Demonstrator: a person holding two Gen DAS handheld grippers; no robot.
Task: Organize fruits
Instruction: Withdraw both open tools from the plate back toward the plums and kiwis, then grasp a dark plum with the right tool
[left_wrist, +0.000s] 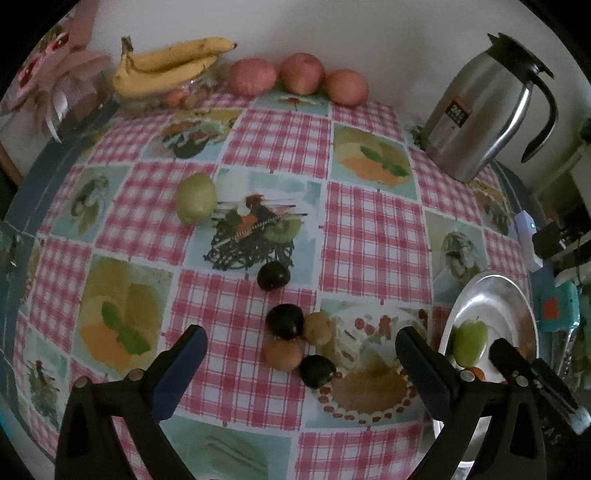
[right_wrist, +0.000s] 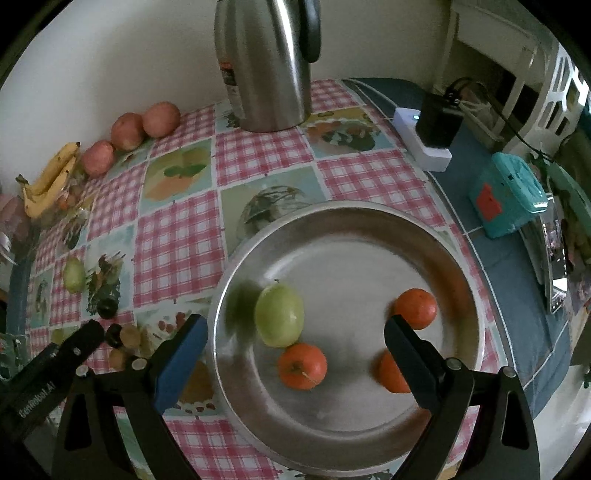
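My left gripper (left_wrist: 301, 334) is open, low over a cluster of dark plums (left_wrist: 283, 321) and brown kiwis (left_wrist: 318, 326) on the checked cloth. Another plum (left_wrist: 273, 275) lies just beyond, and a green guava (left_wrist: 195, 197) sits farther left. My right gripper (right_wrist: 295, 326) is open and holds nothing above the metal plate (right_wrist: 332, 210). On the plate lie a green guava (right_wrist: 279, 317) and three tangerines (right_wrist: 302, 365), one partly hidden by the right finger. The plate (left_wrist: 517, 295) also shows at the right of the left wrist view.
A steel jug (left_wrist: 480, 110) stands at the back right. Bananas (left_wrist: 166, 66) and three apples (left_wrist: 302, 72) line the wall. A white power strip (right_wrist: 421, 144) with a black adapter and a teal box (right_wrist: 506, 192) sit right of the plate.
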